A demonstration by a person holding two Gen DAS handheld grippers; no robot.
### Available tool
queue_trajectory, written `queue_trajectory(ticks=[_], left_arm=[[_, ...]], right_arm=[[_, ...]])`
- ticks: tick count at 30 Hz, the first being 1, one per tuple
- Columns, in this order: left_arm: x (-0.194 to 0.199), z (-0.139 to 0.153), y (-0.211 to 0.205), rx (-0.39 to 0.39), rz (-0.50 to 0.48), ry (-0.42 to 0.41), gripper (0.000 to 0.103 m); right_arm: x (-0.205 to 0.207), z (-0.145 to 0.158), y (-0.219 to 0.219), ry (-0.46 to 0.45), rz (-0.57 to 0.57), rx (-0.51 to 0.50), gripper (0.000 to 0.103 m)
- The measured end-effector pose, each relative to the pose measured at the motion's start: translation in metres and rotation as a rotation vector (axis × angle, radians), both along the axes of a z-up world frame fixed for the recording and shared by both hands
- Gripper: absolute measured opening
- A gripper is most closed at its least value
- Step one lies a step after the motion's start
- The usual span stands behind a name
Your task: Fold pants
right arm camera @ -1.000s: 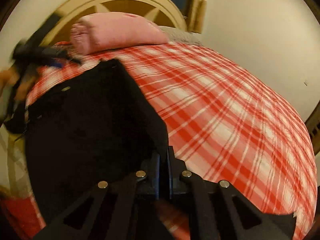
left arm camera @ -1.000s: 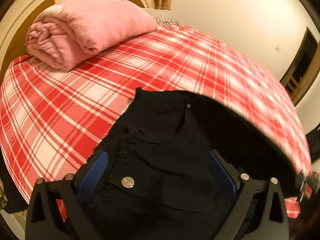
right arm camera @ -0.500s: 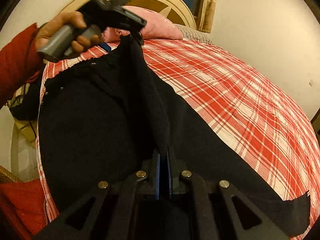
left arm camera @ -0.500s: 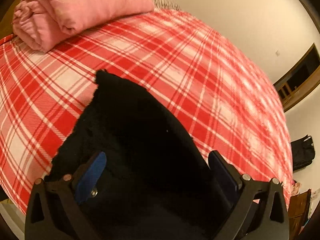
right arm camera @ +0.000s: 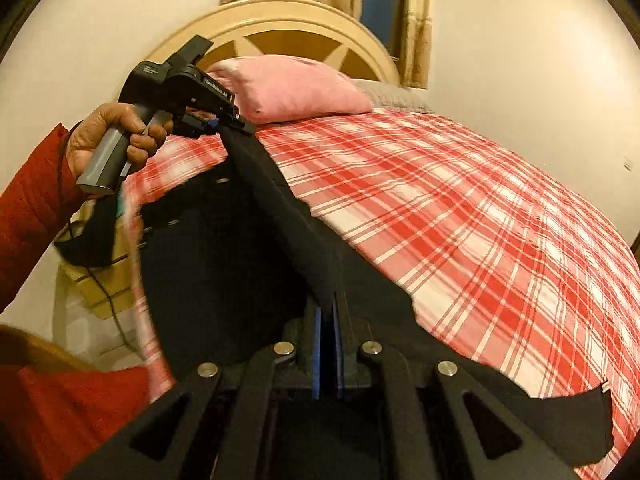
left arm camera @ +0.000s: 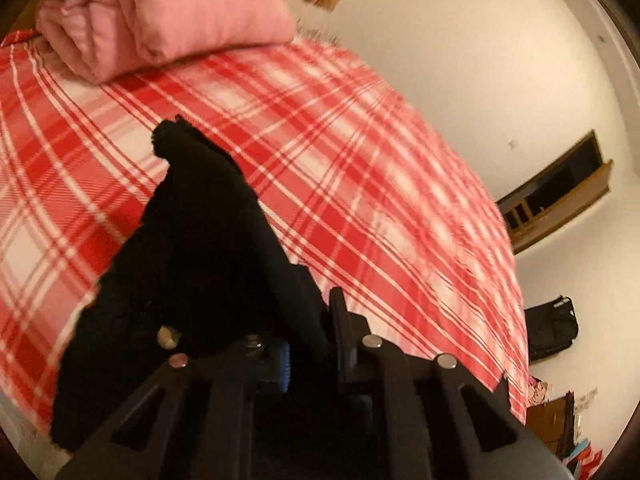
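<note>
A pair of black pants (right arm camera: 224, 264) lay partly on a bed covered by a red and white plaid blanket (right arm camera: 460, 216), with one long edge lifted off it. That edge ran taut between two hand-held tools, probably so one half of the pants could be carried over the other for a lengthwise fold.

The left tool (right arm camera: 236, 122) was pressed together on the far end of the raised edge, near the waistband. In its own camera view the left tool's fingers (left arm camera: 282, 364) sat close together with black cloth bunched between them. A hand (right arm camera: 116, 136) in a red sleeve (right arm camera: 28, 200) gripped the grey handle, holding the tool above the bed and angled downward.

The right tool (right arm camera: 328, 344) was also pressed together, its blue pads pinching the near end of the same edge. It pointed forward and down across the bed.

A folded pink blanket (right arm camera: 296, 88) rested by the cream headboard (right arm camera: 280, 24), well apart from the pants.
</note>
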State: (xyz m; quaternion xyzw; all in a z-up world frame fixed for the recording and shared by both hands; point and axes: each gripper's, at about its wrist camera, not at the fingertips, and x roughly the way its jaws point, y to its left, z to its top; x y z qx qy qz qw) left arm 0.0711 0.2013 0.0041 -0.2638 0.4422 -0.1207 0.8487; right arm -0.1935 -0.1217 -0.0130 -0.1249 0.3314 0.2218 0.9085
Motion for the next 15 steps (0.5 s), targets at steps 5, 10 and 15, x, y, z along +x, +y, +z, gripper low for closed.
queue_trajectory(ticks=[5,10,15], left_arm=[[-0.061,0.005,0.011,0.059,-0.025,-0.048,0.017],[-0.098,-0.032,0.025,0.132,0.001,0.002,0.017],[-0.113,-0.067,0.028,0.185,0.019,0.065,0.017]], right_arm=[[-0.041,-0.016,0.015,0.056,0.036,-0.004,0.005],[-0.057,-0.059,0.031,0.125,0.048,-0.052,0.005],[-0.058,-0.091,0.034,0.186,0.053,-0.076,0.005]])
